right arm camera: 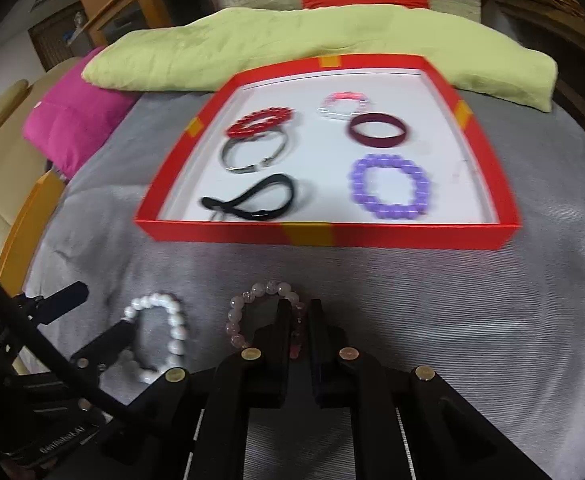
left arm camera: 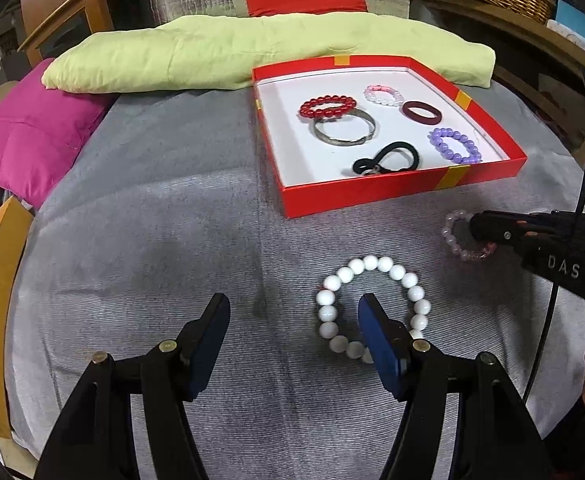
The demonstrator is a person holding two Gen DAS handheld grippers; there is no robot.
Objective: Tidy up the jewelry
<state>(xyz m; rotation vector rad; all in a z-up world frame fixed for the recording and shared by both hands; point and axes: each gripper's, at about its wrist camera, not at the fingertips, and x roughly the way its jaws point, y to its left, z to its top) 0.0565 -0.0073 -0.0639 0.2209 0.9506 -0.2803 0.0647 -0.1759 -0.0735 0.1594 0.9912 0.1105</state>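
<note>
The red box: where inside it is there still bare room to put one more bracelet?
In the red box, the white floor is bare along the right wall, beside the purple bead bracelet and the dark red bangle, and in the far left corner behind the red bead bracelet. The left half is crowded: red beads overlap the silver bangle, black cord close by.

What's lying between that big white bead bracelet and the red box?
Nothing: only bare grey cloth separates the white bead bracelet from the red cardboard box, clearest in the left wrist view.
</note>
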